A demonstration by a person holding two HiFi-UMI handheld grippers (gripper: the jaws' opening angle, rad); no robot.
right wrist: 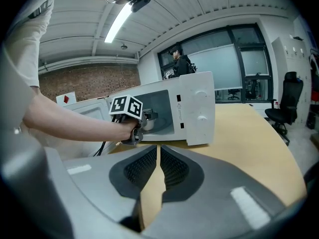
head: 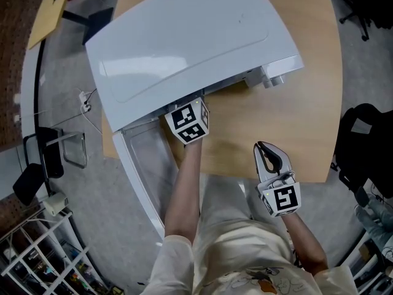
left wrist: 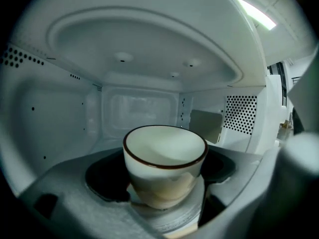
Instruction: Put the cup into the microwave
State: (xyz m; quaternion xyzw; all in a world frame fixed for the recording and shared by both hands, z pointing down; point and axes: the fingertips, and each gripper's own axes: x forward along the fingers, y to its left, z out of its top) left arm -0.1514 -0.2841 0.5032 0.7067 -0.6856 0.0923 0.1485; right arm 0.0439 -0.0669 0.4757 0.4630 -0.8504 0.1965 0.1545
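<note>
A cream cup [left wrist: 164, 161] with a brown rim stands upright between the jaws of my left gripper [left wrist: 163, 179], which is shut on it, the dark pads against its sides. Cup and jaws are inside the white microwave [head: 184, 42], whose back wall and perforated side show around them. In the head view only the left gripper's marker cube [head: 187, 123] shows at the oven's mouth. The microwave door [head: 144, 165] hangs open to the left. My right gripper [head: 268, 155] is shut with nothing in it, over the wooden table [head: 295, 115] near its front edge, to the right of the oven.
The microwave fills the table's left and middle part. A black chair [head: 362, 140] stands off the table's right edge. A wire rack [head: 37, 257] and a power cable [head: 86, 103] are on the floor at the left. A person [right wrist: 179, 63] stands far behind.
</note>
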